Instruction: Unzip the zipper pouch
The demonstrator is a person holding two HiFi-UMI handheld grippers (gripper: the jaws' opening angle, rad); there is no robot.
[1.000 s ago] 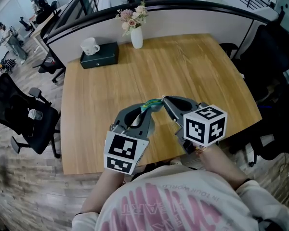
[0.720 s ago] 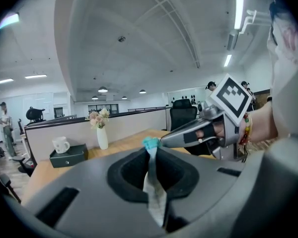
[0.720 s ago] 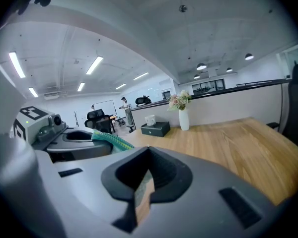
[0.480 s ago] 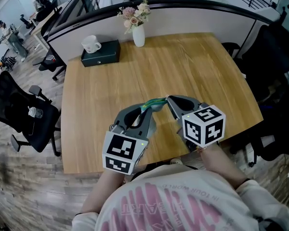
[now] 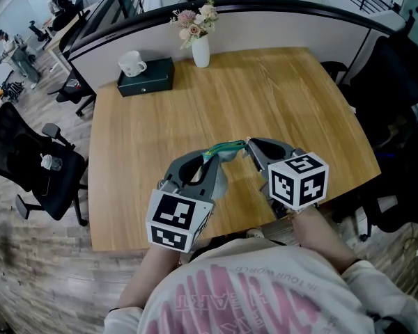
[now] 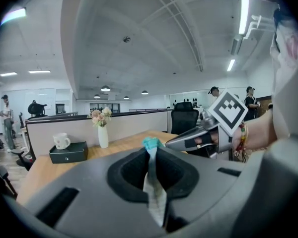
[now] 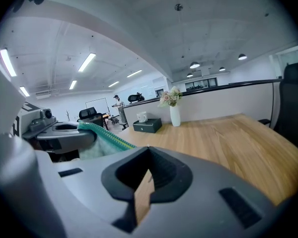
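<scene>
Your left gripper (image 5: 210,156) is clamped on the left end of the zipper pouch (image 5: 226,147), held over the tabletop (image 5: 160,117) near edge; its long axis runs right to your right gripper (image 5: 249,143), jaws together there, so pull along that line.

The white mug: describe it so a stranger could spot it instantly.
On the wooden table, go to the far left corner. A dark box lies there beside a flower vase; the white mug stands on it, the only thing with a handle.

Head cam overhead; gripper cams low.
</scene>
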